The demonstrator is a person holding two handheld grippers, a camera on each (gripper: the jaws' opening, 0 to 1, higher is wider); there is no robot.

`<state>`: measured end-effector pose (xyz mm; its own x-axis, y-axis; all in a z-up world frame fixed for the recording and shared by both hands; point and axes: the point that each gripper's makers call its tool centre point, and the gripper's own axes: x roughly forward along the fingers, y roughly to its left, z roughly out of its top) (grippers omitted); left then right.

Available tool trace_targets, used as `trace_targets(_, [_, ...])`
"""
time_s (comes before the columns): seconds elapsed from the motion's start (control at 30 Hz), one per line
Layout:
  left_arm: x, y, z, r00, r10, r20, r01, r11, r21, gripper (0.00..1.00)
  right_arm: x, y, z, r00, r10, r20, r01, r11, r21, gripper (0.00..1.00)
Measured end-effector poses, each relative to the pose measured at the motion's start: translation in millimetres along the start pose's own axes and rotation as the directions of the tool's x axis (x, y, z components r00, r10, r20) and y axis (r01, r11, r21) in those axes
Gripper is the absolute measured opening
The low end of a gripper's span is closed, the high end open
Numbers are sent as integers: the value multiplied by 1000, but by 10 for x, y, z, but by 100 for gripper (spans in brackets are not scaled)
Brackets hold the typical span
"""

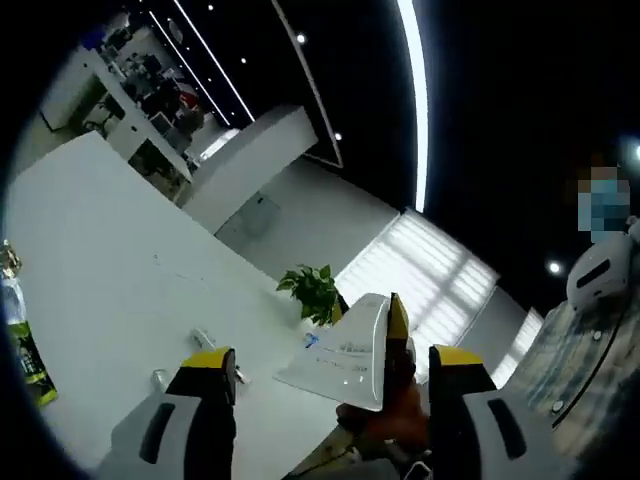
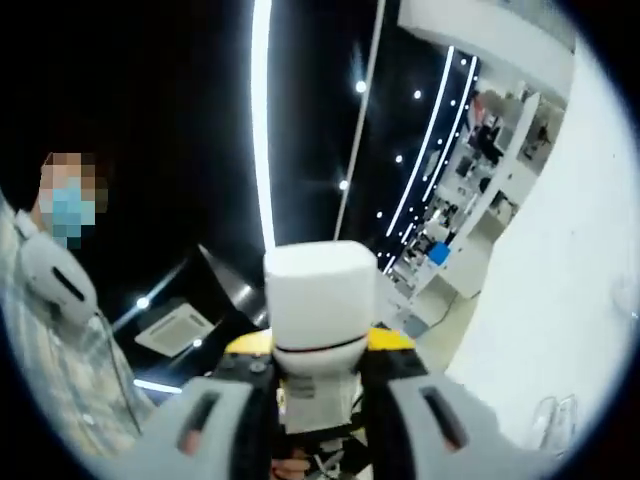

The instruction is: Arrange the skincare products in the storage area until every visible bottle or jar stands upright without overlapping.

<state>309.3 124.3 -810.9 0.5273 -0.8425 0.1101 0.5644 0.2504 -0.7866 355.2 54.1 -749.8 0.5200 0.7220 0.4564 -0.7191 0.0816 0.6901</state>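
- Green-labelled bottle [image 1: 20, 340]: stood at the far left edge of the left gripper view, on the white table [image 1: 110, 260]; apparently upright, though the fisheye bent it.
- Small clear items [image 1: 205, 340]: lay on the table just beyond the left gripper's yellow-tipped jaw; too small to identify.
- Left gripper [image 1: 330, 375]: jaws stood spread, with nothing pinched between them.
- Potted plant [image 1: 312, 290]: green leaves beyond the table, above the jaws.
- White tube [image 1: 350, 355]: wedge-shaped, with faint print; appeared between the left gripper's jaws but seemed carried by the other gripper crossing from the right; whether it touched the left jaws could not be told.
- Person [image 1: 590, 330]: plaid sleeve at the right of the left gripper view; also at the left of the right gripper view.
- Right gripper [image 2: 318, 385]: jaws pressed onto a white square-capped container [image 2: 318, 320], pinching its lower body below a thin red band; container held aloft against the dark ceiling, clear of the table.
- Step in hand, as judged: one product lifted and carried, not yet set down.
- Next move, as judged: lowering the container base-first onto a bare patch of the table, well apart from the bottle, and opening the jaws only once it stood steady.
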Motion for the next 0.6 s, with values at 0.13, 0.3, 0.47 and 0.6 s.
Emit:
trace_targets(0.13, [87, 4, -140, 1000, -1, -8, 1, 1000, -31, 86, 52, -50, 44, 998, -43, 53, 42, 999, 13, 28])
trace_targets(0.3, [245, -86, -297, 998, -29, 64, 39, 987, -159, 85, 118, -35, 40, 994, -53, 96, 50, 998, 37, 28])
trace_targets(0.47, [339, -275, -118, 978, -106, 177, 138, 974, -177, 79, 134, 60, -44, 993, -51, 107, 46, 998, 51, 28])
trace_targets(0.6, [283, -307, 164, 955, -114, 272, 163, 972, -167, 80, 106, 91, -93, 992, -62, 113, 55, 997, 56, 29])
